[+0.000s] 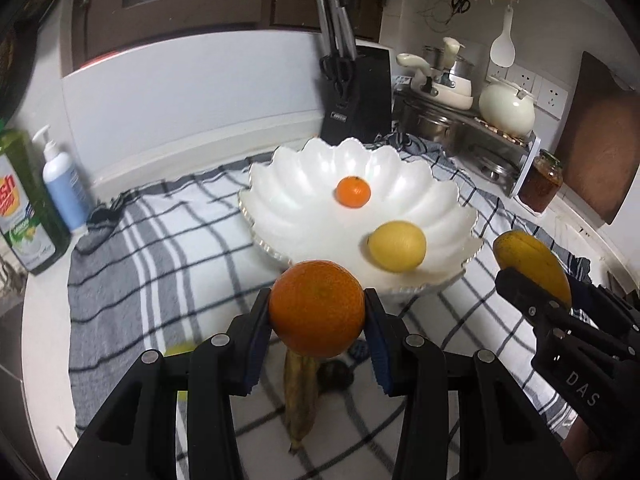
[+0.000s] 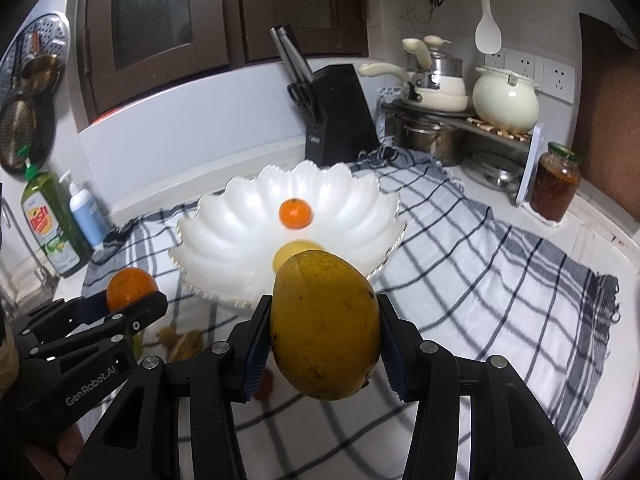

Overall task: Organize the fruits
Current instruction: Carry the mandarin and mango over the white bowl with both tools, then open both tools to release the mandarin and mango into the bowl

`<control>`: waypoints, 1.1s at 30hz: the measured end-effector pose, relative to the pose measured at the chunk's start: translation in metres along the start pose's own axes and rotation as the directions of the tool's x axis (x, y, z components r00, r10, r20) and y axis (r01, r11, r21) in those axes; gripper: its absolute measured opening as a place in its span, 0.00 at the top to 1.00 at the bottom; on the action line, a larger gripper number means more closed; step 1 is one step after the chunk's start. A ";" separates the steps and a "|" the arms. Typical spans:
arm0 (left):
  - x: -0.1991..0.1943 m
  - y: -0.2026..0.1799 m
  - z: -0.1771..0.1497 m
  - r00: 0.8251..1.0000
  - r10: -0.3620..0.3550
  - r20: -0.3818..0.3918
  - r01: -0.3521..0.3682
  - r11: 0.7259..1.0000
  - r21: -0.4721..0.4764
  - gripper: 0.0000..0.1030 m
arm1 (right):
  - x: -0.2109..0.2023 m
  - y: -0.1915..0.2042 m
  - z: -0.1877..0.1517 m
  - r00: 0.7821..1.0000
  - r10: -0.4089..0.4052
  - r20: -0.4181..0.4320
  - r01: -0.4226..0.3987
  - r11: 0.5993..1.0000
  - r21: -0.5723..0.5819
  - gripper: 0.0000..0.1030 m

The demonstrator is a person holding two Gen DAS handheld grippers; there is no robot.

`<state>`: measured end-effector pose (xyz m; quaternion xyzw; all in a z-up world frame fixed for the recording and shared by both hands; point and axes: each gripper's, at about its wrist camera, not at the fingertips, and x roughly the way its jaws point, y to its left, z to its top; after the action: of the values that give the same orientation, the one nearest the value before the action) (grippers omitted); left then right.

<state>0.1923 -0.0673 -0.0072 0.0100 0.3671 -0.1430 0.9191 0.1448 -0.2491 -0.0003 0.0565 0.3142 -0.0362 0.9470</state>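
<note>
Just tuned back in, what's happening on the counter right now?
A person is sorting fruit into the white scalloped bowl on the checked cloth. The left gripper is shut on an orange; the right gripper is shut on a mango. Both are held above the cloth, just short of the bowl. A mandarin and a lemon already lie in the bowl. A banana is on the cloth.

You are gripping an orange (image 1: 317,307) in your left hand-held gripper (image 1: 317,320) and a mango (image 2: 325,325) in your right hand-held gripper (image 2: 325,334), both angled downward, side by side.
</note>
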 end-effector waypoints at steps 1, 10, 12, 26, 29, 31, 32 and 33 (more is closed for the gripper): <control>0.001 -0.001 0.003 1.000 0.000 0.003 0.000 1.000 0.006 0.58 | 0.001 -0.002 0.004 1.000 -0.005 0.008 0.005 1.000 0.000 0.52; 0.022 -0.007 0.037 1.000 -0.030 0.009 0.029 0.999 0.031 0.58 | 0.023 -0.013 0.035 0.999 -0.029 0.023 0.029 1.000 0.002 0.52; 0.030 -0.007 0.044 1.000 -0.029 0.007 0.029 0.999 0.042 0.58 | 0.032 -0.014 0.041 0.999 -0.038 0.018 0.038 0.999 -0.001 0.52; 0.086 0.002 0.069 0.998 -0.022 -0.058 0.024 0.999 0.035 0.58 | 0.087 -0.017 0.064 0.996 -0.080 -0.035 0.080 0.997 -0.016 0.52; 0.098 0.003 0.068 0.996 -0.019 -0.085 0.022 0.999 0.034 0.58 | 0.096 -0.017 0.066 0.995 -0.083 -0.047 0.082 0.996 -0.021 0.52; 0.104 0.004 0.067 0.995 -0.016 -0.100 0.020 0.999 0.030 0.57 | 0.103 -0.017 0.066 0.994 -0.084 -0.063 0.083 0.996 -0.022 0.52; 0.106 0.004 0.067 0.994 -0.018 -0.108 0.021 0.999 0.027 0.57 | 0.106 -0.017 0.066 0.994 -0.082 -0.075 0.080 0.997 -0.020 0.52; 0.108 0.004 0.066 0.993 -0.020 -0.115 0.023 0.999 0.024 0.57 | 0.110 -0.018 0.066 0.993 -0.077 -0.092 0.076 0.997 -0.016 0.52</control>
<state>0.3125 -0.0988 -0.0324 0.0259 0.4175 -0.1566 0.8947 0.2704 -0.2790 -0.0153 0.0399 0.3598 -0.0680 0.9297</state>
